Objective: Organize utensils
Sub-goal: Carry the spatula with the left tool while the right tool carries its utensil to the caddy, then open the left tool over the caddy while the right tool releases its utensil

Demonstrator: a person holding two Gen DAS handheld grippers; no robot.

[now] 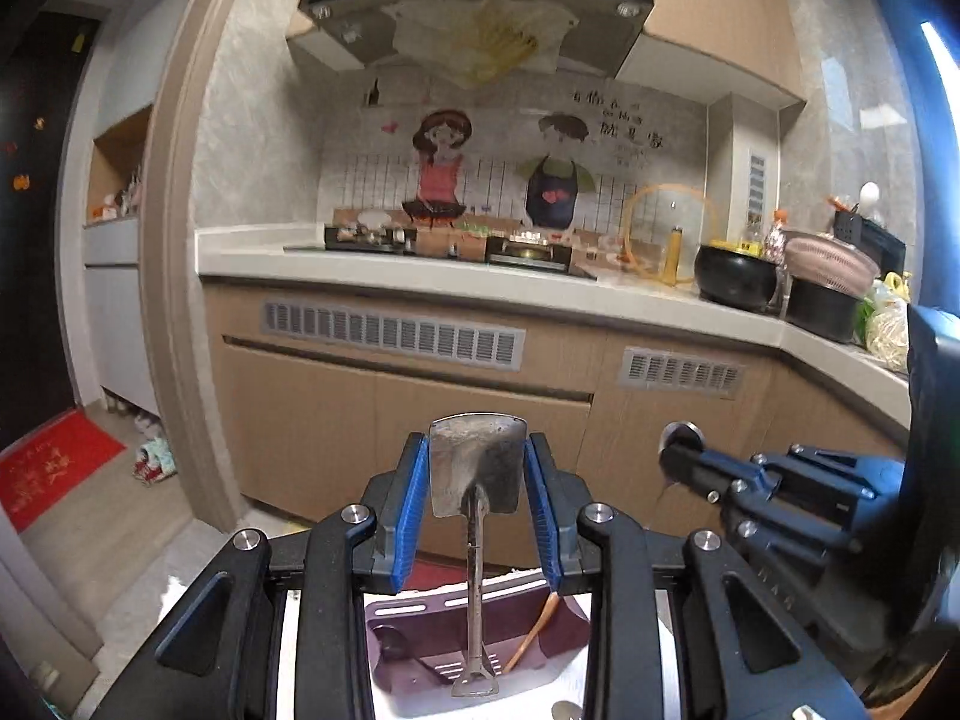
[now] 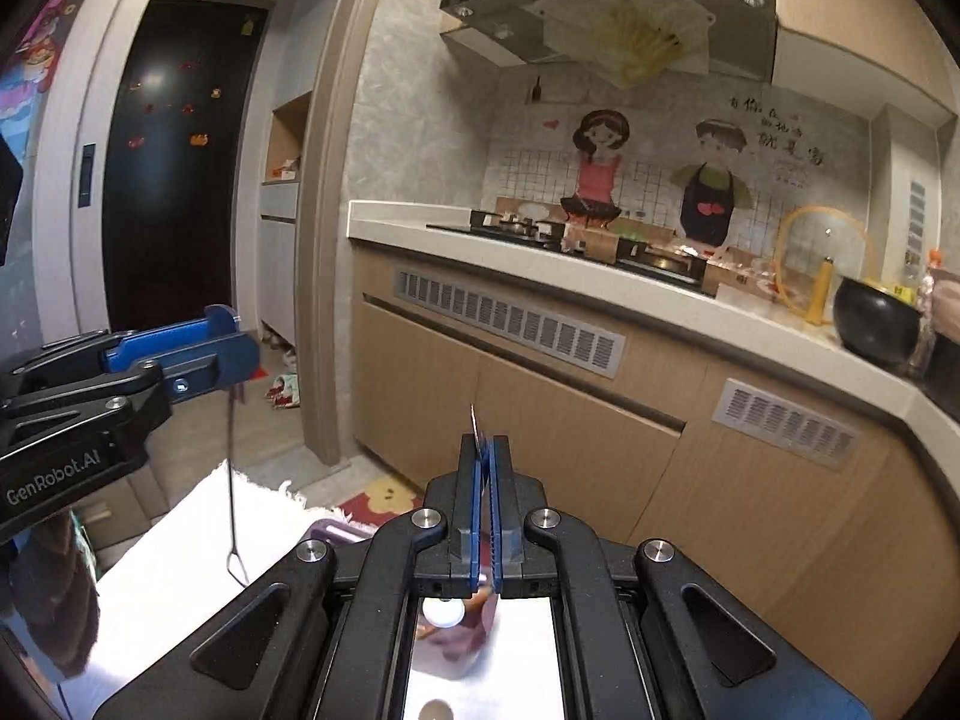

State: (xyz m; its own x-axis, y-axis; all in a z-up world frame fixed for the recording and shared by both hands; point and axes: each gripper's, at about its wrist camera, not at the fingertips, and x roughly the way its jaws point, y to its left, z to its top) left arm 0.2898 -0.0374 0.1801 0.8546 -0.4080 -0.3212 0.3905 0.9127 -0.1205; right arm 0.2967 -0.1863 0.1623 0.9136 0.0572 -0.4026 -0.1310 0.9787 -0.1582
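A beige-cabinet kitchen runs along the far wall, with a pale stone counter (image 1: 420, 276), a steel range hood (image 1: 474, 18) and a cartoon couple on the tiled backsplash (image 1: 498, 174). Closer in, a white-covered table (image 2: 180, 546) carries a purple plastic utensil holder (image 1: 480, 630).

The left claw (image 1: 478, 498) is clamped on the blade of a flat stainless-steel spatula (image 1: 477, 468), its blue pads (image 1: 414, 516) pressing the blade's two edges. The blade points up, and the thin handle hangs straight down to the holder, where its looped end sits over the slotted compartment. A wooden-handled utensil (image 1: 534, 630) leans in the holder's right part, and a dark spoon (image 1: 390, 642) lies in its left part.

The right claw (image 2: 485, 480) is closed nearly flat on a thin metal utensil (image 2: 475, 423), seen edge-on, whose tip pokes up above the pads. What kind of utensil it is cannot be told. It is held above the holder's end.
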